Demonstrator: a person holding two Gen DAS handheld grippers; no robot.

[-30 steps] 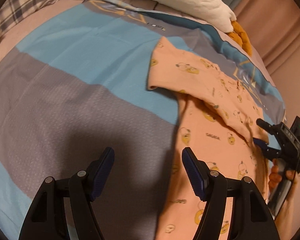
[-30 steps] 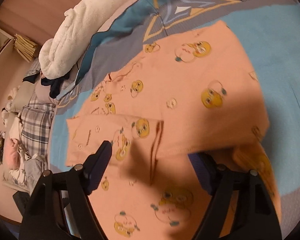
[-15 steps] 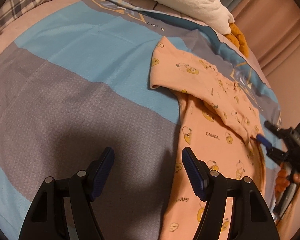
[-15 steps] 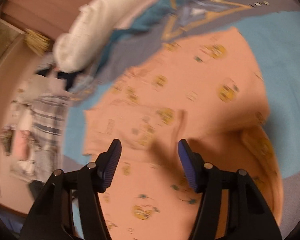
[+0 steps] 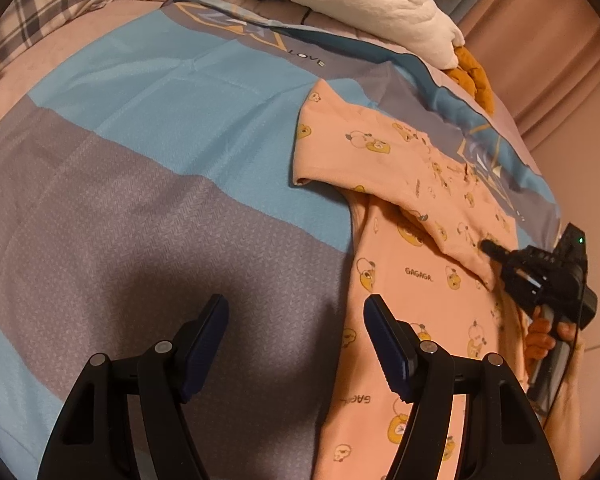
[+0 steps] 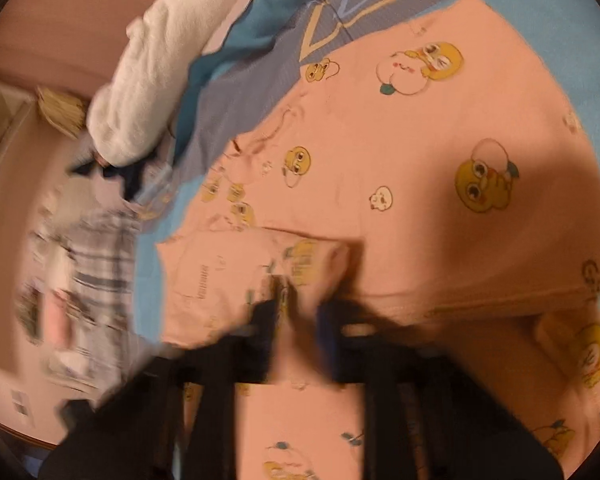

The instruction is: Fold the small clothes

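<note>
Place: bedroom in a home, no doubt about it
Bed (image 5: 148, 168): fills most of both views, covered by a blue and grey sheet with gold triangle prints and the word LOVE
Bedding: fluffy white blanket (image 5: 364, 4) bunched at the far edge, plaid pillow (image 5: 48, 12) off in the corner
Laundry: peach kids' top (image 5: 412, 264) with yellow cartoon ducks lying flat on the sheet
Background: pinkish curtains (image 5: 540, 52) right behind the bed, warm dim indoor light
</note>
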